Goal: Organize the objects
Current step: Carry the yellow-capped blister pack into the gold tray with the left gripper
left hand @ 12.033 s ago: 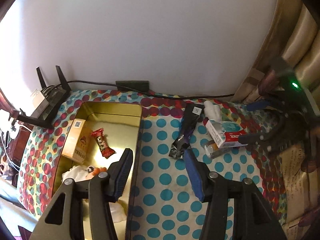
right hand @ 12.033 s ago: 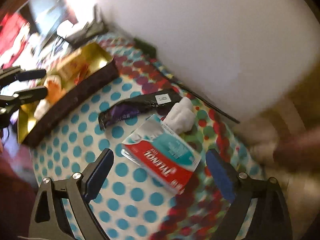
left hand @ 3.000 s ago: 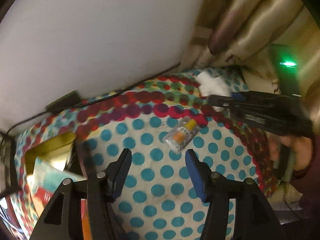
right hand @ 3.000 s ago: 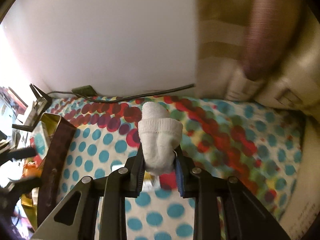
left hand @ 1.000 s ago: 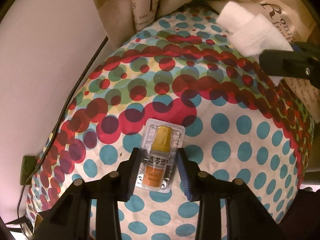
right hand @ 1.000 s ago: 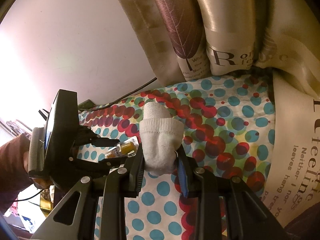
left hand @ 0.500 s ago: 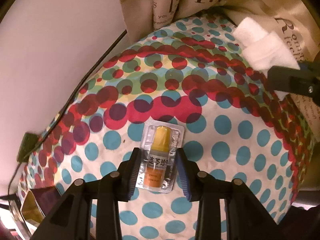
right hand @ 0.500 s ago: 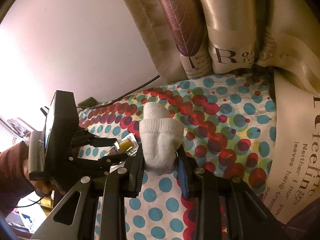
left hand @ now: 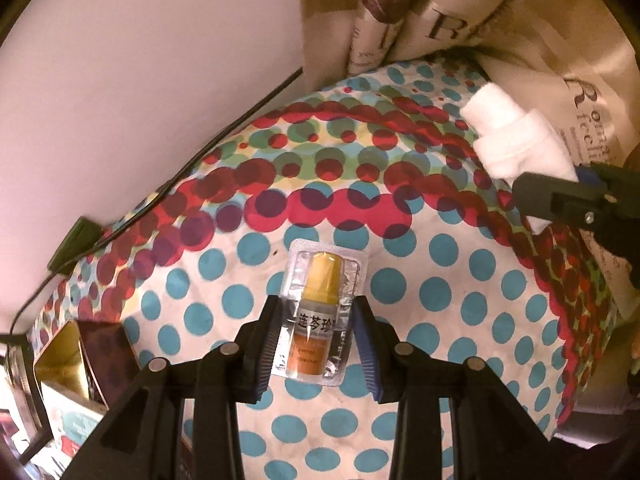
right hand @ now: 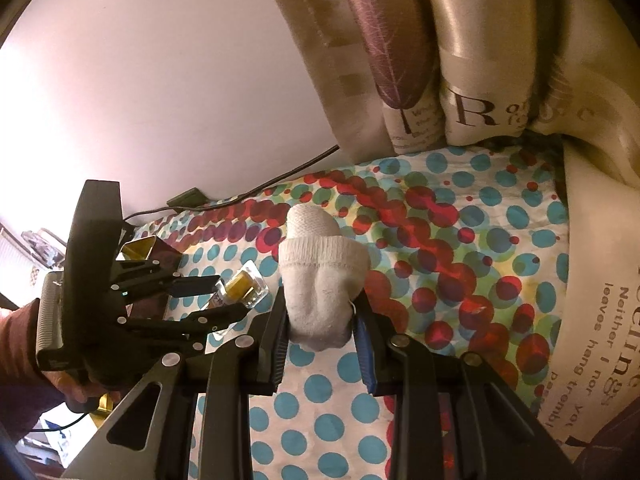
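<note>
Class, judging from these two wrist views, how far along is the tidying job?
Done: some items sit in the gold tin. In hand: the left hand-held gripper clamps the blister-packed bottle; the right hand-held gripper grips the rolled white sock. Left: placing both.

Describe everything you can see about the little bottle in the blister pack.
The blister-packed dropper bottle is small and clear, with a yellow-orange cap, orange liquid and a white label in Chinese characters, sealed in a clear plastic blister on silvery backing. The left gripper has its jaws shut on the pack's sides, cap pointing away, above the polka-dot tablecloth.
</note>
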